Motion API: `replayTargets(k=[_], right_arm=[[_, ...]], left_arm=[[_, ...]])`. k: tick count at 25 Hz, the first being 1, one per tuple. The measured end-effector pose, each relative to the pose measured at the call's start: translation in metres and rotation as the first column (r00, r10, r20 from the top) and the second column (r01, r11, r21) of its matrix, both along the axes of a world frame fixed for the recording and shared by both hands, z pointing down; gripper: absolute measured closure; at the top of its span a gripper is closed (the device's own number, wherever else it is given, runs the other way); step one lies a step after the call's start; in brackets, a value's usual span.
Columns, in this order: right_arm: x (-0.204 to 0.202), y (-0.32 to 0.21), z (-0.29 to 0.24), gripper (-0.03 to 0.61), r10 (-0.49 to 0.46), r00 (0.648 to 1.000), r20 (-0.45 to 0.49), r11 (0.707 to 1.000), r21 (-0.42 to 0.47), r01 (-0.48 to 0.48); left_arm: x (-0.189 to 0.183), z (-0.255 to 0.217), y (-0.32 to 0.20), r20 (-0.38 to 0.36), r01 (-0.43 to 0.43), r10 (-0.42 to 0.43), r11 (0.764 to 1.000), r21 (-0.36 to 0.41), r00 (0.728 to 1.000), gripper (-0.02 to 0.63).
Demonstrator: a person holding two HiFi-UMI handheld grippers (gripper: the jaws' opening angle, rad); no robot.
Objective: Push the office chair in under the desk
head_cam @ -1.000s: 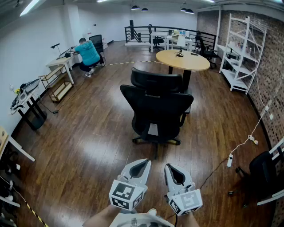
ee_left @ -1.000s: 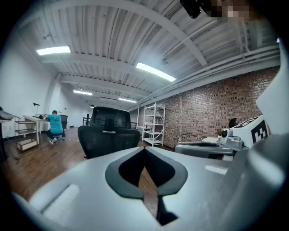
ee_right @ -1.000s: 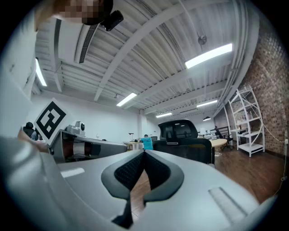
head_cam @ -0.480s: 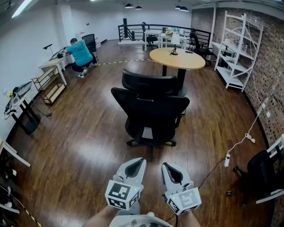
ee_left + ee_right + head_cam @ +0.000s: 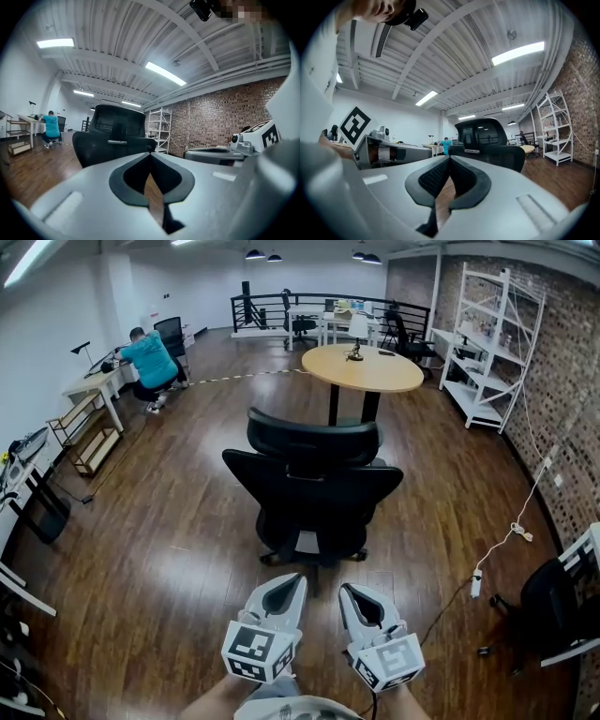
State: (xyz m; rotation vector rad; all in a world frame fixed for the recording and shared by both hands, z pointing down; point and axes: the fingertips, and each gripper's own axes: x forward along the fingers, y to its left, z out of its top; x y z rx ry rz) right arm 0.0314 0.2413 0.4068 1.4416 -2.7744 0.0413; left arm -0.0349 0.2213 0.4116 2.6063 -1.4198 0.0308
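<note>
The left gripper (image 5: 286, 581) and right gripper (image 5: 354, 590) are behind the chair (image 5: 314, 493), on the side away from the desk (image 5: 361, 368). Their fingers are fully closed and empty, presumably to push the backrest.

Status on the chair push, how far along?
Nothing done yet: the office chair sits short of the round desk, not under it. In hand: left gripper and right gripper, both shut and empty, short of the chair. Left: reach it, push it under.

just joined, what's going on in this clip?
A person holds the left claw and right claw side by side, both shut and empty, aimed at the back of the black office chair. Neither touches it yet. The chair stands short of the round desk, not tucked in.
</note>
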Motion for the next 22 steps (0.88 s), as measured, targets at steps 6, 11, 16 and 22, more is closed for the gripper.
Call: replayTargets(k=[6,11,16,22], right_arm=[[-0.017,-0.040,-0.005,0.578,0.023,1.000,-0.018,1.000,0.008,-0.023],[-0.031,-0.071,-0.008,0.577,0.047,0.998,-0.029,0.999,0.019,-0.046],[-0.044,-0.096,-0.021,0.574,0.078,0.996,-0.037,0.996,0.046,-0.076],[-0.051,-0.114,-0.025,0.563,0.103,0.993,-0.049,0.993,0.061,-0.100]], left_arm=[[-0.021,-0.005,-0.043,-0.013,-0.022,0.022,1.000,0.005,1.000,0.597],[-0.038,-0.010,-0.075,-0.014,-0.045,0.045,0.999,0.020,0.999,0.597],[-0.054,-0.021,-0.103,-0.011,-0.064,0.065,0.997,0.045,0.998,0.597],[-0.069,-0.023,-0.126,-0.003,-0.072,0.073,0.995,0.062,0.997,0.597]])
